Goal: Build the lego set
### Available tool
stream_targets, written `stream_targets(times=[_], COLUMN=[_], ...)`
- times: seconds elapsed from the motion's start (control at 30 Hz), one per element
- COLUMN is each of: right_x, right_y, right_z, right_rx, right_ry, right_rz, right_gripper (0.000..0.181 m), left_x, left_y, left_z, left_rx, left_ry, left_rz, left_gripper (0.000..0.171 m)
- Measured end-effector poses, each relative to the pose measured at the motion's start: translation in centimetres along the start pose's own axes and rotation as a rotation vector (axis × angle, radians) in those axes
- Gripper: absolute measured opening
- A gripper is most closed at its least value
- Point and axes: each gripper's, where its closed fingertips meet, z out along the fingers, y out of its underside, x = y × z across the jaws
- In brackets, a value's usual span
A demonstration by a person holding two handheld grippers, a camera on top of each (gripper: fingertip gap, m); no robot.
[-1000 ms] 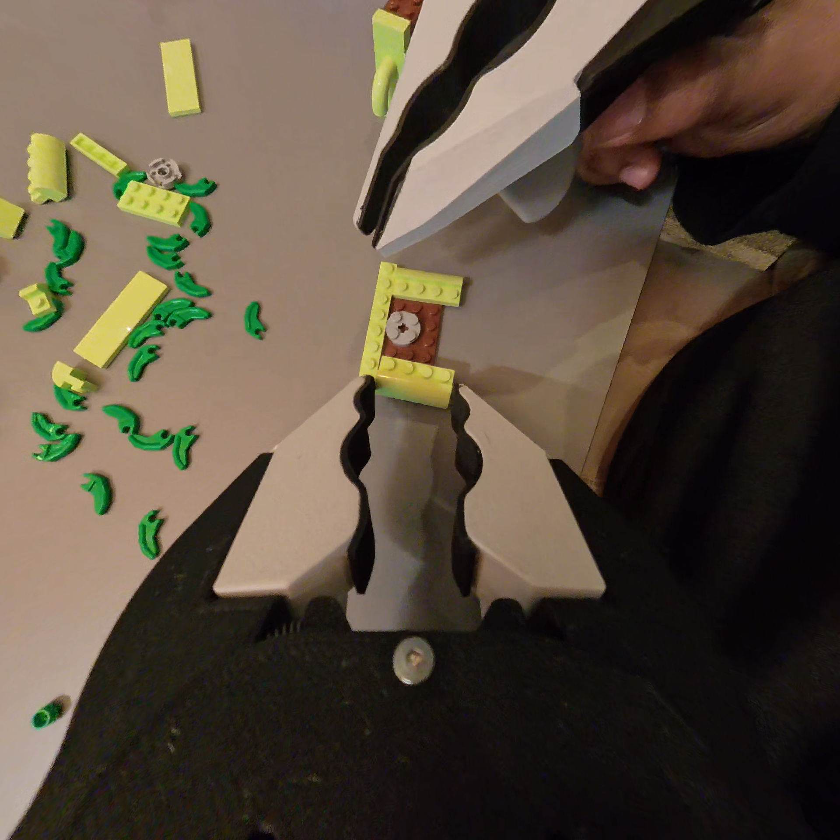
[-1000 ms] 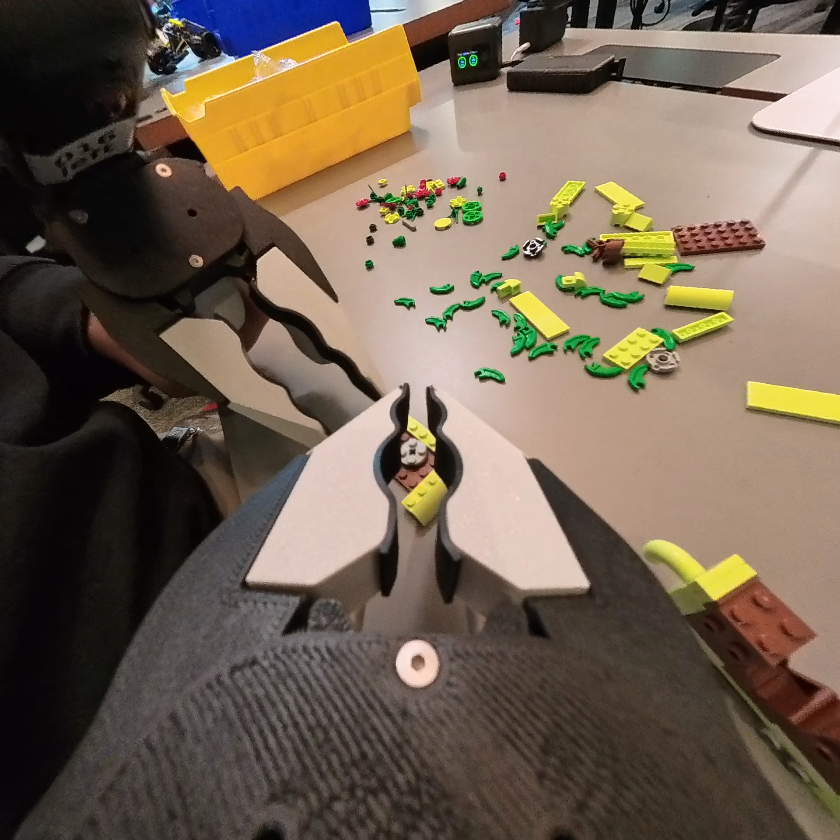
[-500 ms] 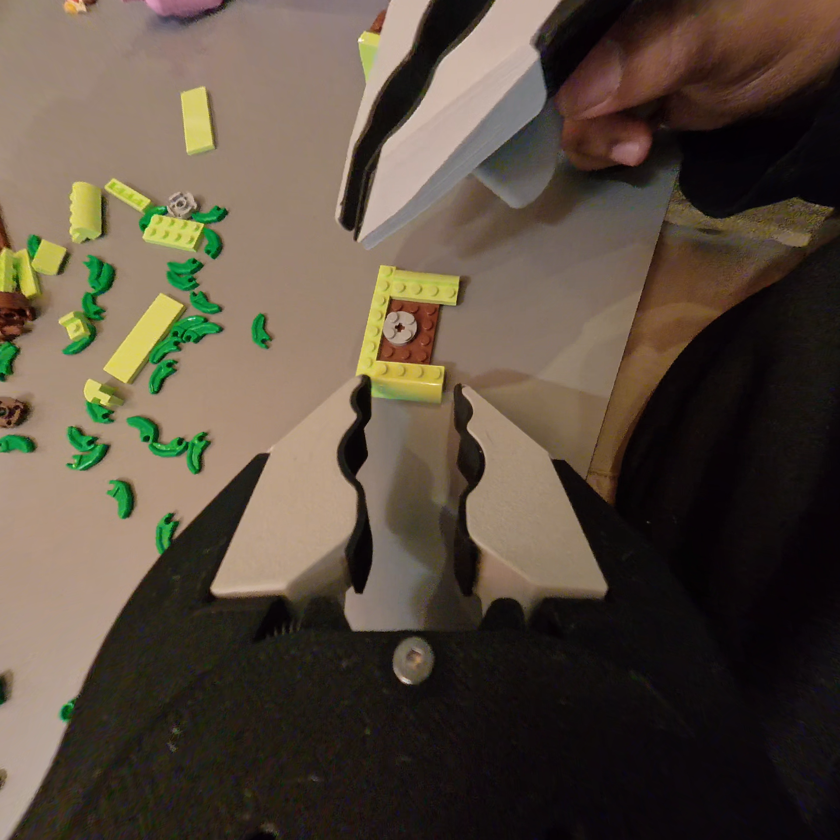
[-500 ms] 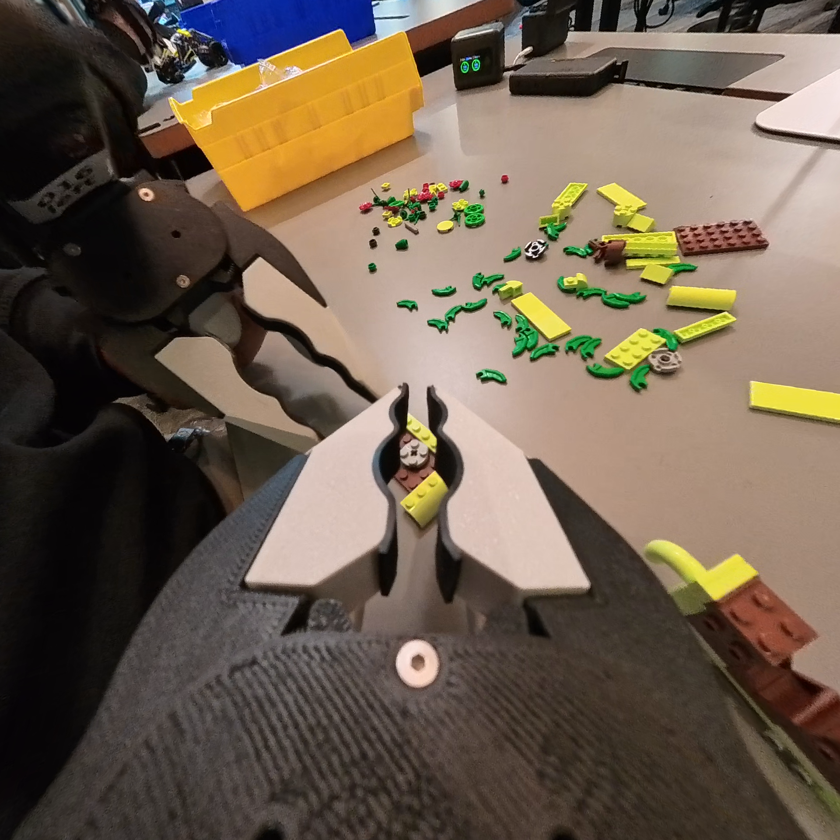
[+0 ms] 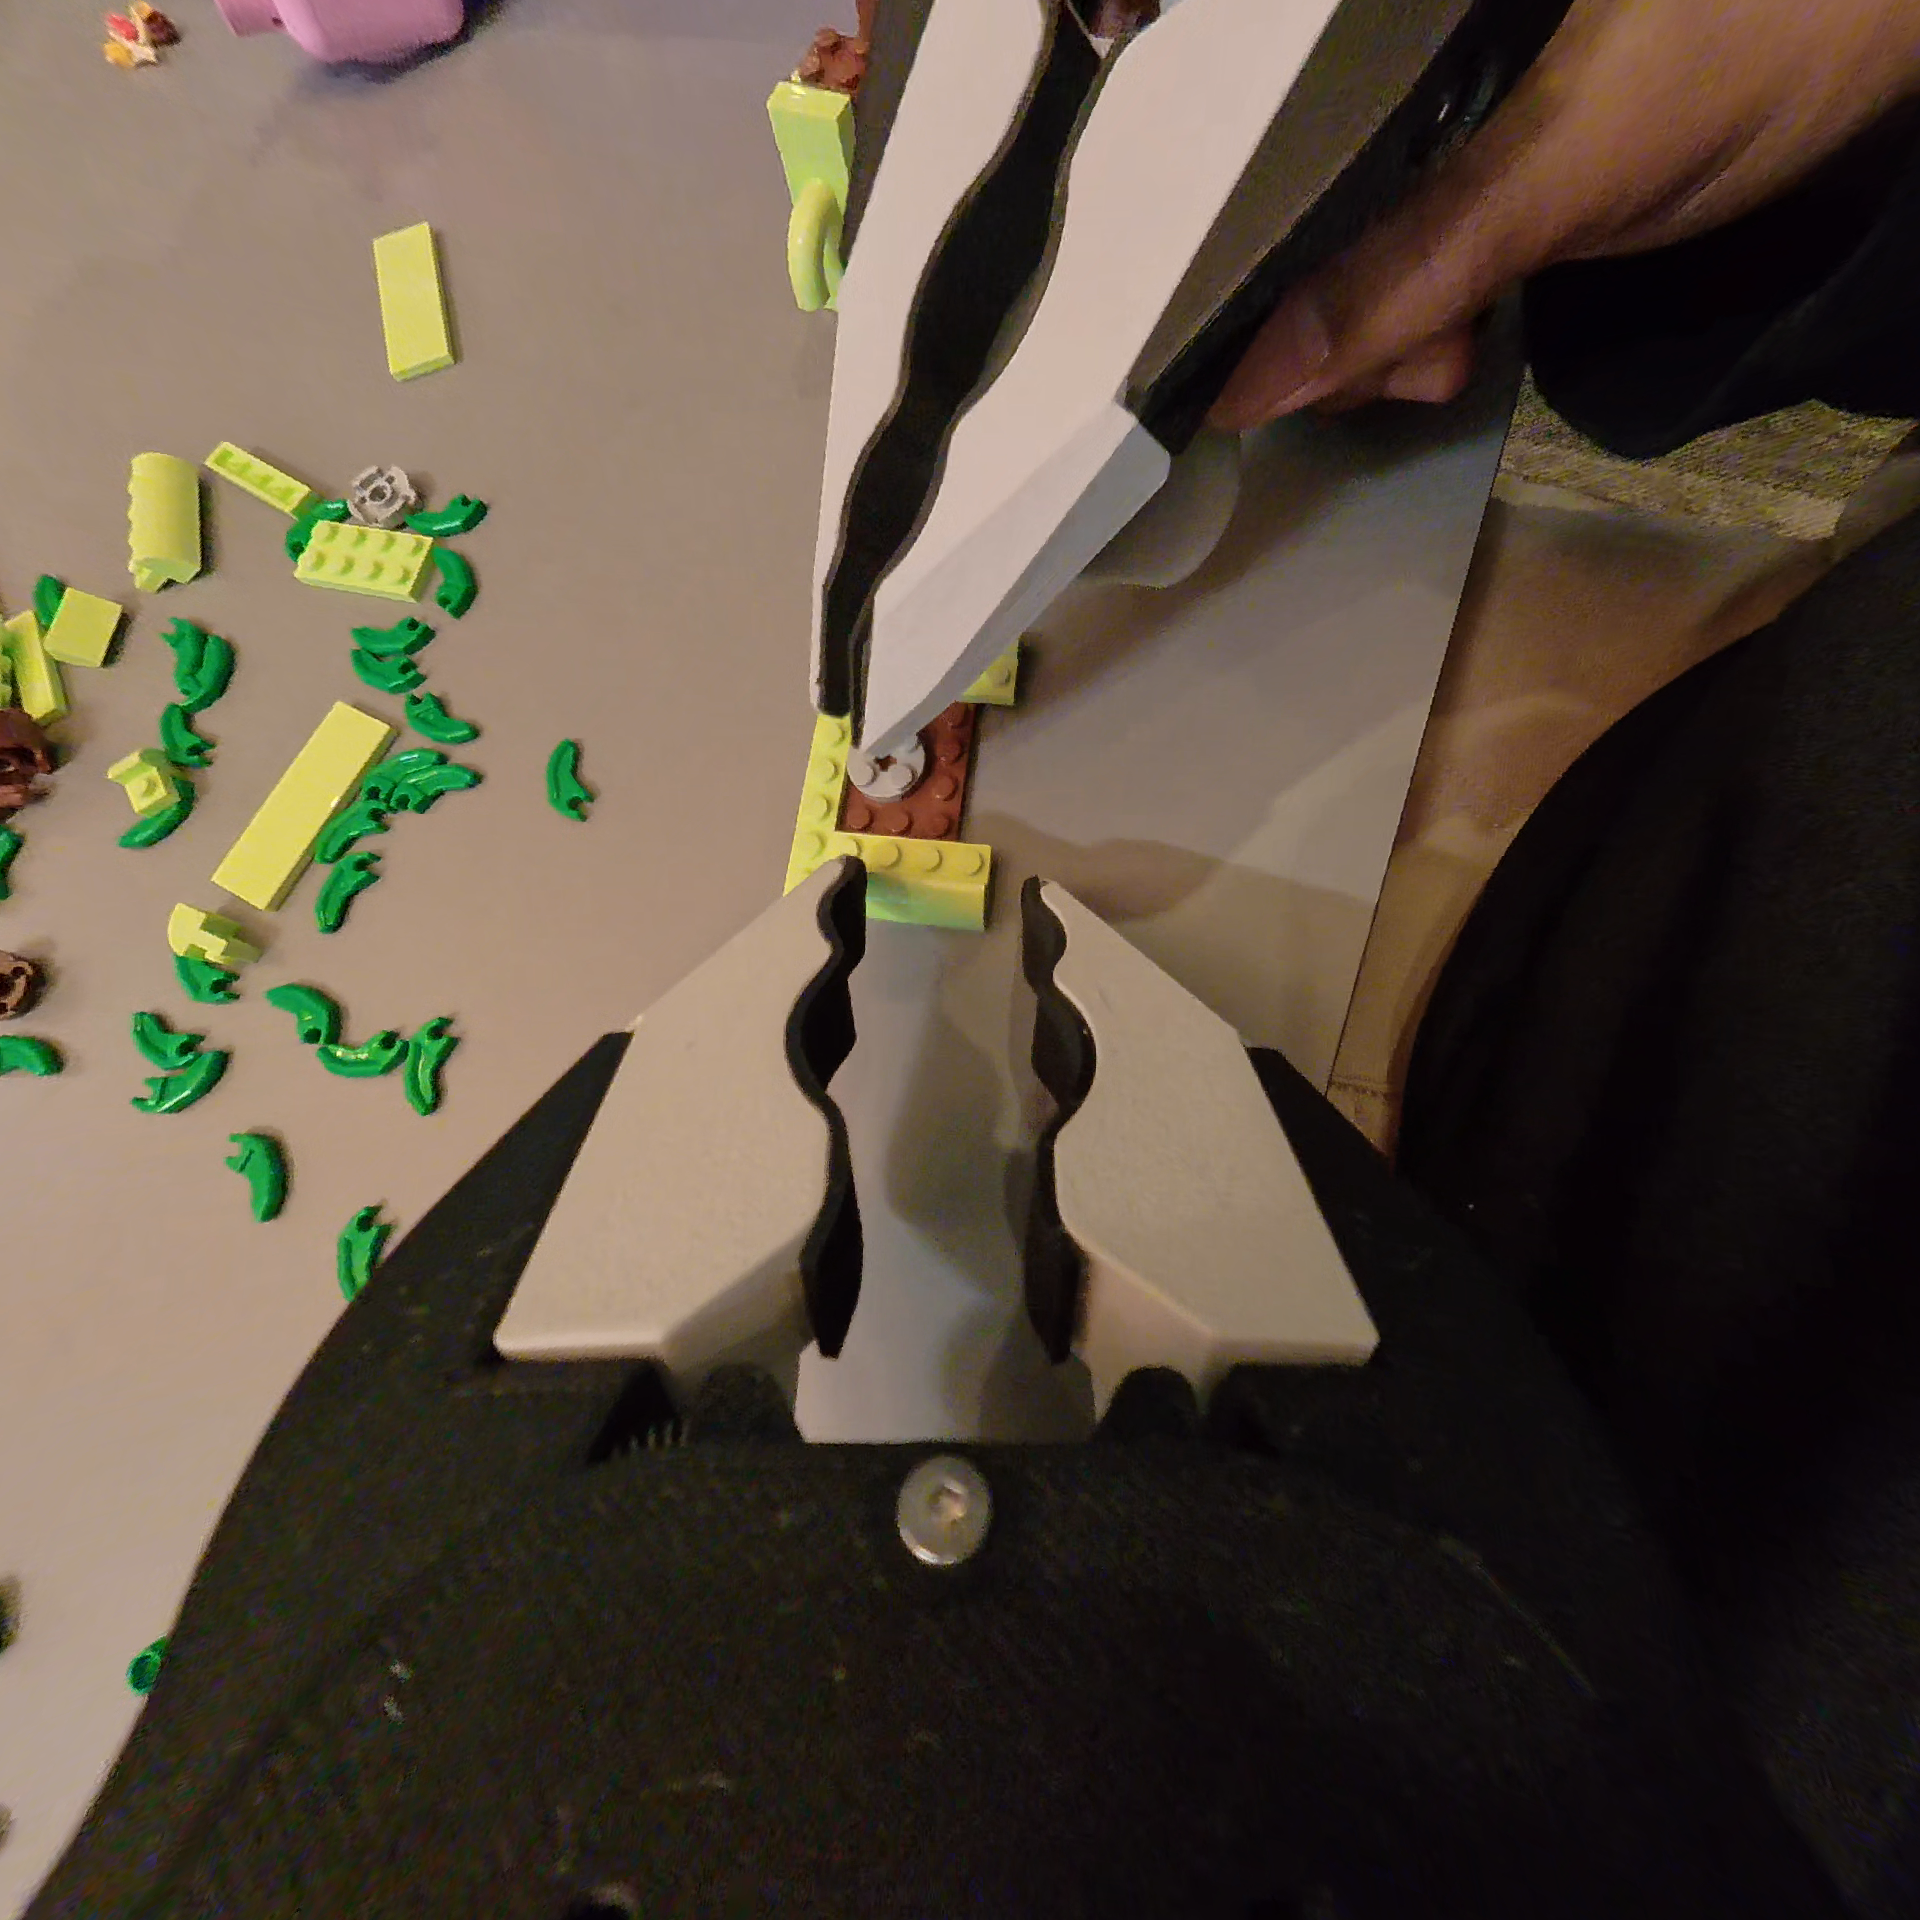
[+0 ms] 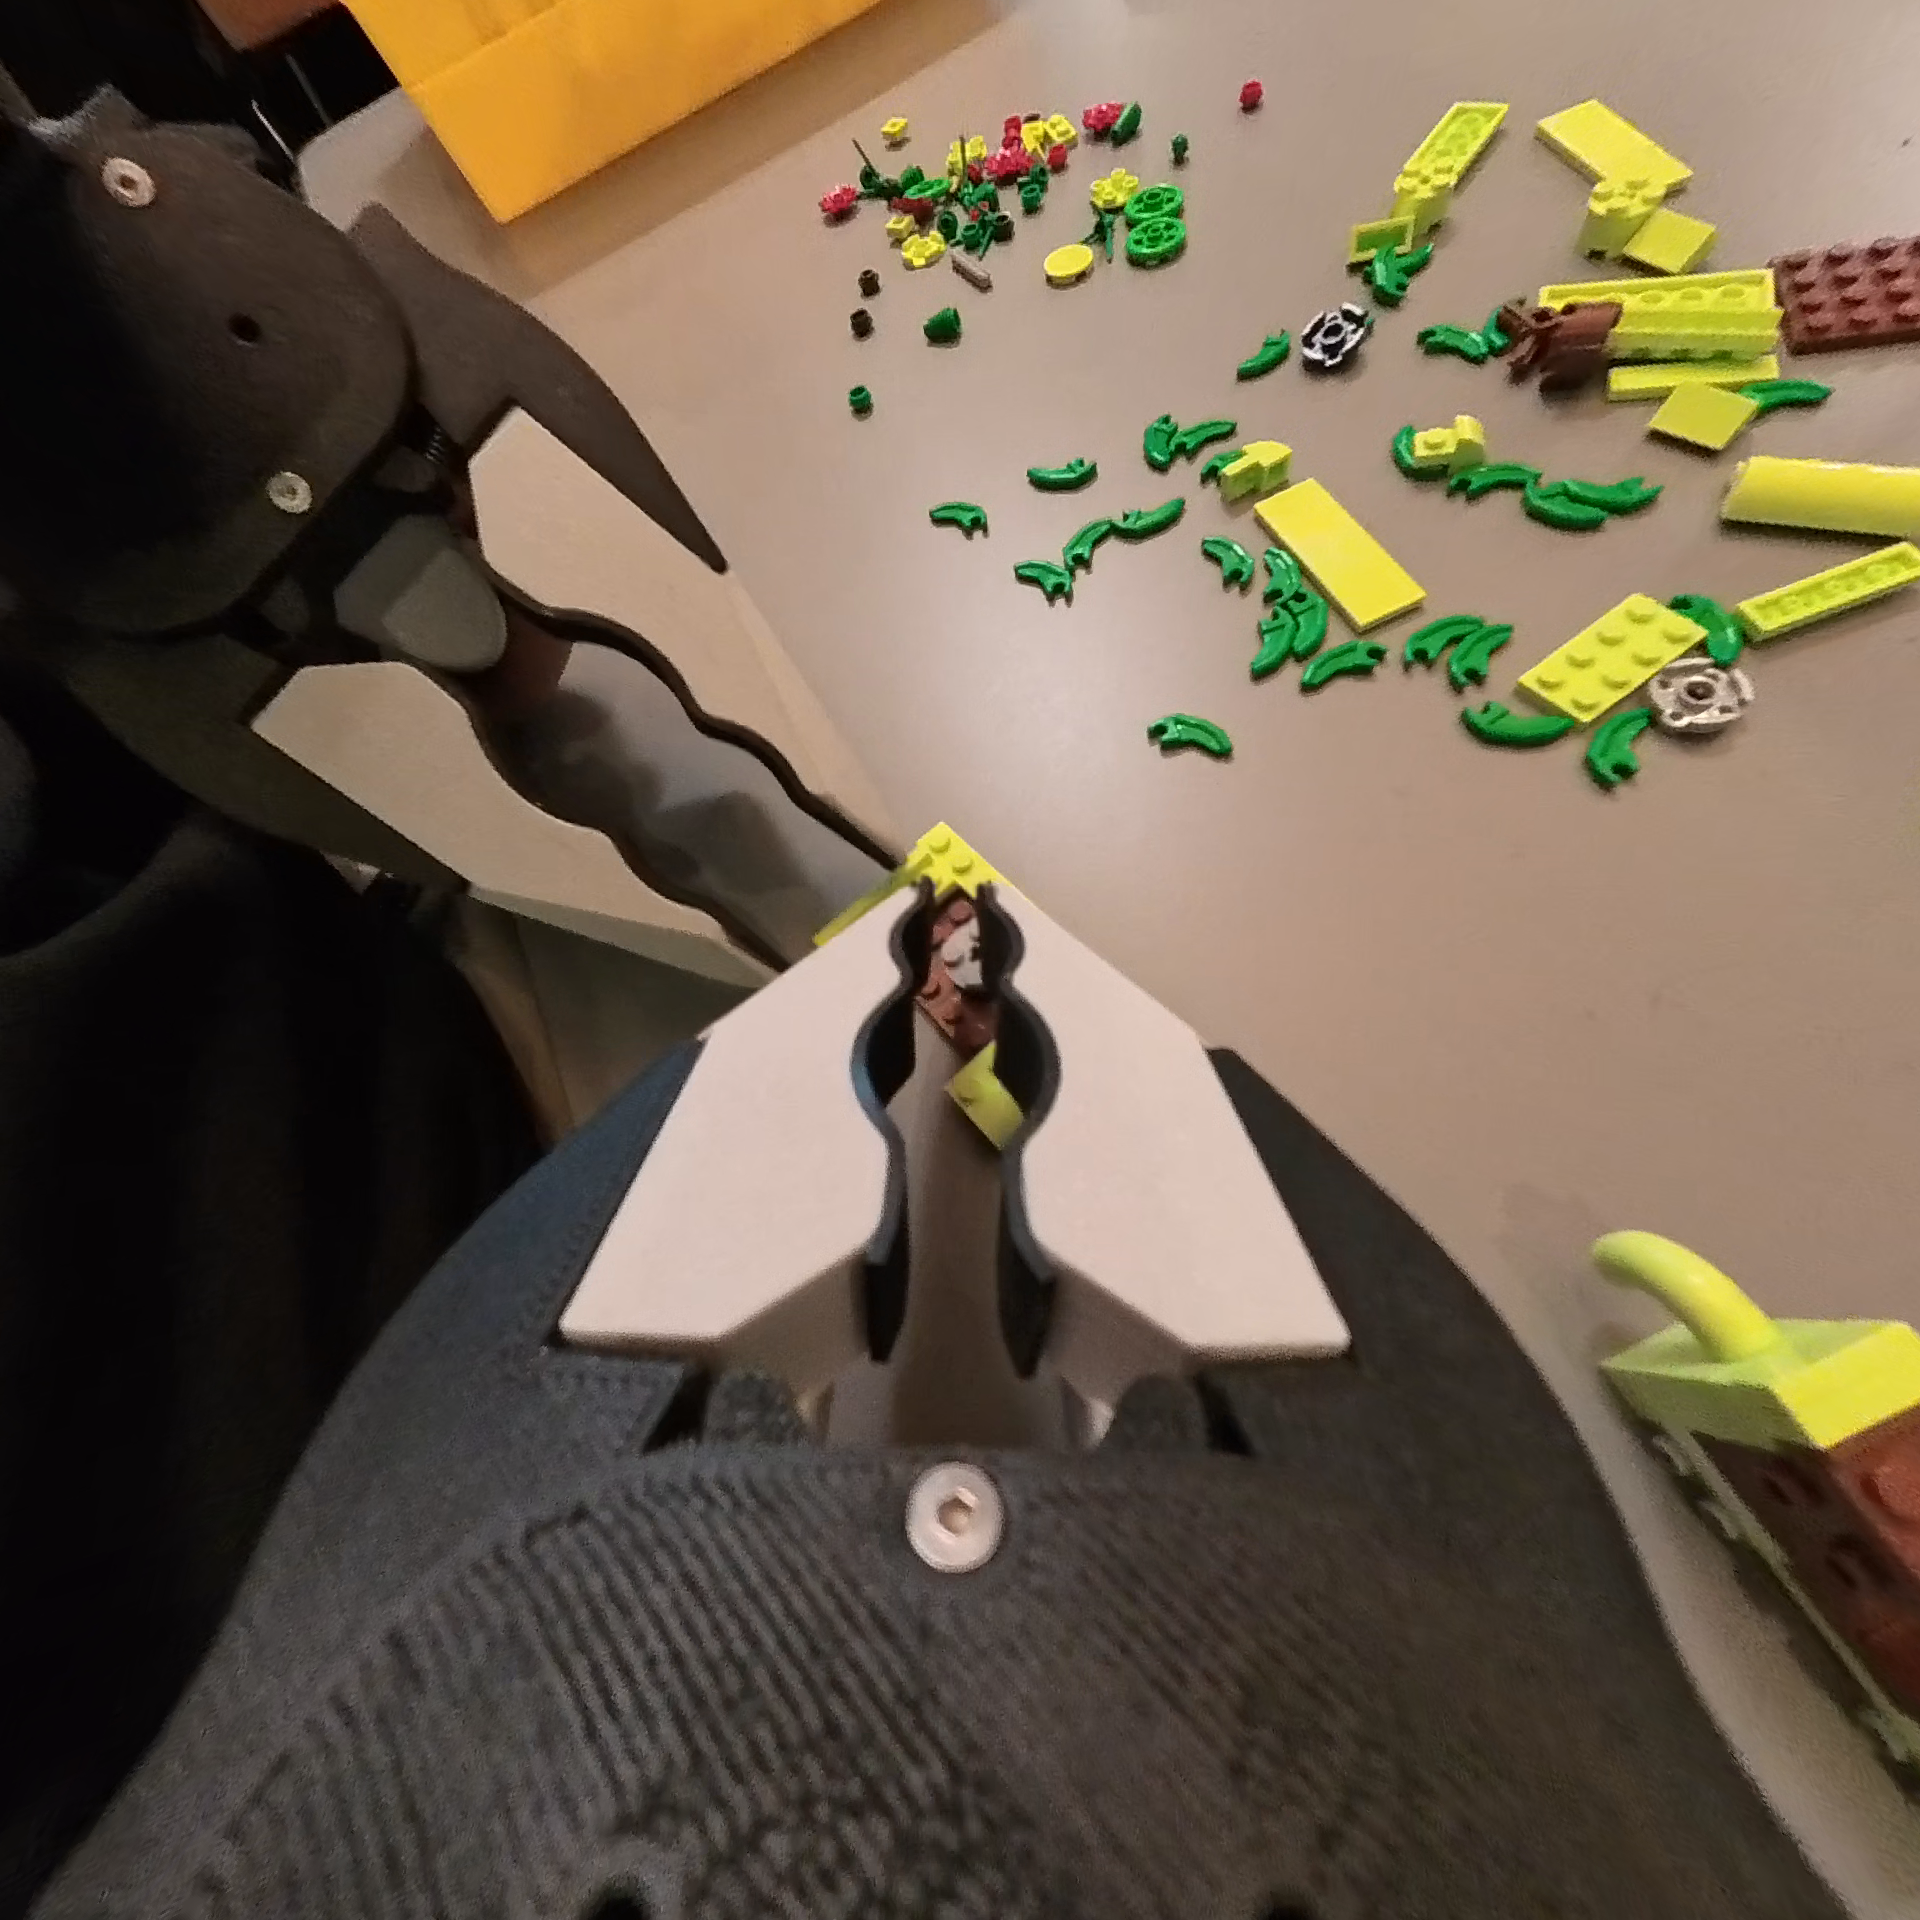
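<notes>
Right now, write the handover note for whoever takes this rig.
Left hand-held gripper: open, empty, tips at the near lime edge of the small assembly.
Right hand-held gripper: shut, tips pressing down on the grey round piece on the assembly's brown plate.
Done: lime border on three sides, round piece placed.
Left: loose green leaves, lime plates on the table; the larger build lies beside the right hand-held gripper.

Two grippers. One brown-and-lime assembly (image 5: 902, 805) at centre. One yellow bin (image 6: 582, 83) at eleven o'clock. Two grey round pieces (image 6: 1699, 694) loose toward two o'clock. Green curved leaves (image 6: 1288, 634) too many to count surely.
</notes>
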Motion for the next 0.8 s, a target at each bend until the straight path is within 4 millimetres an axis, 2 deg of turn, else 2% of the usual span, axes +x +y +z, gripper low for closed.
stream_targets(times=[0.27, 0.43, 0.53, 0.8], right_x=[-0.8, -1.6, -1.6, -1.4], right_y=[0.6, 0.6, 0.9, 0.9], right_z=[0.5, 1.4, 1.7, 1.8], right_rx=[-0.045, -0.069, -0.098, -0.122], right_ry=[-0.019, -0.03, -0.018, 0.01], right_rz=[-0.026, -0.056, -0.082, -0.091], right_gripper=[0.005, 0.001, 0.0, 0.0], left_x=[-0.1, -0.5, -0.9, -0.8], left_y=[0.0, -0.6, -0.1, 0.5], left_z=[0.2, -0.3, -0.4, 0.1], left_rx=[-0.005, 0.04, 0.037, 0.004], left_ry=[-0.008, -0.016, -0.001, 0.024], left_rz=[0.012, -0.008, -0.054, -0.057], left_gripper=[0.028, 0.038, 0.04, 0.034])
